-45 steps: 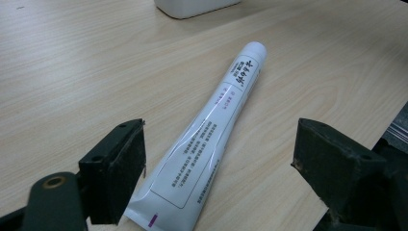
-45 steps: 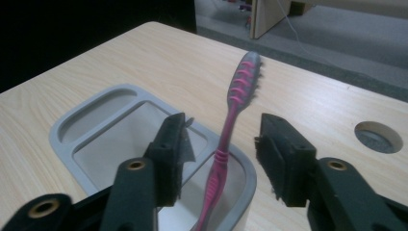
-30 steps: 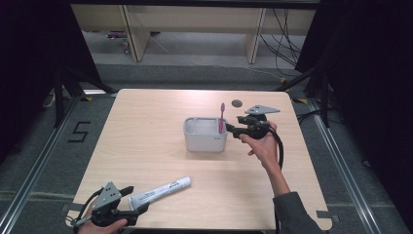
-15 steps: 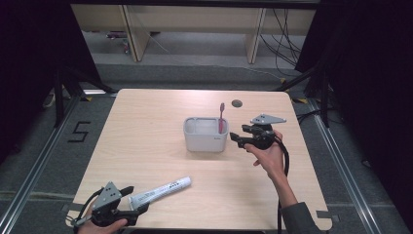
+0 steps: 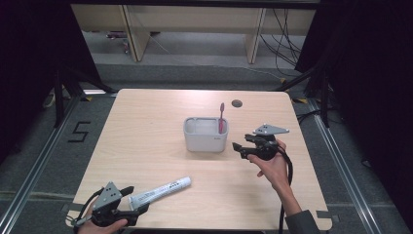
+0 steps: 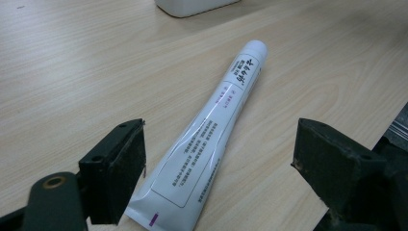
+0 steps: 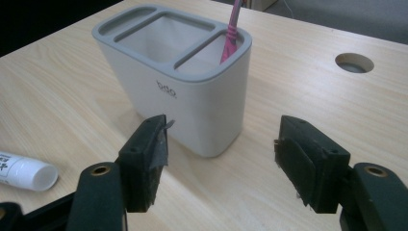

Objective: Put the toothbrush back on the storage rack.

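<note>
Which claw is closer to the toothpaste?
Left. The left claw has its open jaws on either side of the toothpaste tail. The right claw is across the table, beside the toothbrush holder.

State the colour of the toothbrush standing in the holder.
Pink; the slim plastic toothbrush shows best in the right gripper view.

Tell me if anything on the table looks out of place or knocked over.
Nothing looks spilled or damaged. The holder stands upright with the pink toothbrush in its end slot. Only the toothpaste tube lies loose on the table, between the left gripper's open jaws.
</note>
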Tool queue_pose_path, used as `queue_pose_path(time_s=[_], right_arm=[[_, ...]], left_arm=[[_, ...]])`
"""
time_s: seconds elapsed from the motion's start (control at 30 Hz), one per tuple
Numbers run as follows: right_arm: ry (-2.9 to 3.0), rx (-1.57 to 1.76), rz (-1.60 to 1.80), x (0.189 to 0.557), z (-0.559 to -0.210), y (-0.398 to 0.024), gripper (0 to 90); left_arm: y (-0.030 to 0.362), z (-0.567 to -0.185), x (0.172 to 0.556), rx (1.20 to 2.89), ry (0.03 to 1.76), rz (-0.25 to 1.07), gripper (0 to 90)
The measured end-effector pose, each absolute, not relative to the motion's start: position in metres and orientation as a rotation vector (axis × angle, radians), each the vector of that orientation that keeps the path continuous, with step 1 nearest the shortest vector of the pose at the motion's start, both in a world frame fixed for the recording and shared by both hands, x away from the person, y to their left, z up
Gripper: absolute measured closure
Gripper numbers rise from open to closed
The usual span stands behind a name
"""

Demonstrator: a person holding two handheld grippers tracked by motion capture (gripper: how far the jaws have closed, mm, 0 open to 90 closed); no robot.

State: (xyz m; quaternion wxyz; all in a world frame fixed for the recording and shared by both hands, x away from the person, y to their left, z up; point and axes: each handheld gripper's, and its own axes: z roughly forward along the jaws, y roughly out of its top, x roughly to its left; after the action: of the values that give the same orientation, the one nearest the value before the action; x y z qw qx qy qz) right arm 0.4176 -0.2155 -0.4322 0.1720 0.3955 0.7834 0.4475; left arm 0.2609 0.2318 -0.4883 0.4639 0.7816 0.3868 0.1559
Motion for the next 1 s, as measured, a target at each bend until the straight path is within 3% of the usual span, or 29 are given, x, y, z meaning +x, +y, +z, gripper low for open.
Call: queue_pose_path(time_s=[1.0], right_arm=[[2.278, 1.127, 1.287, 0.385, -0.457, -0.22, 30.0]], left_arm=[[0.232, -0.49, 0.264, 1.927, 0.969, 0.379, 18.5]])
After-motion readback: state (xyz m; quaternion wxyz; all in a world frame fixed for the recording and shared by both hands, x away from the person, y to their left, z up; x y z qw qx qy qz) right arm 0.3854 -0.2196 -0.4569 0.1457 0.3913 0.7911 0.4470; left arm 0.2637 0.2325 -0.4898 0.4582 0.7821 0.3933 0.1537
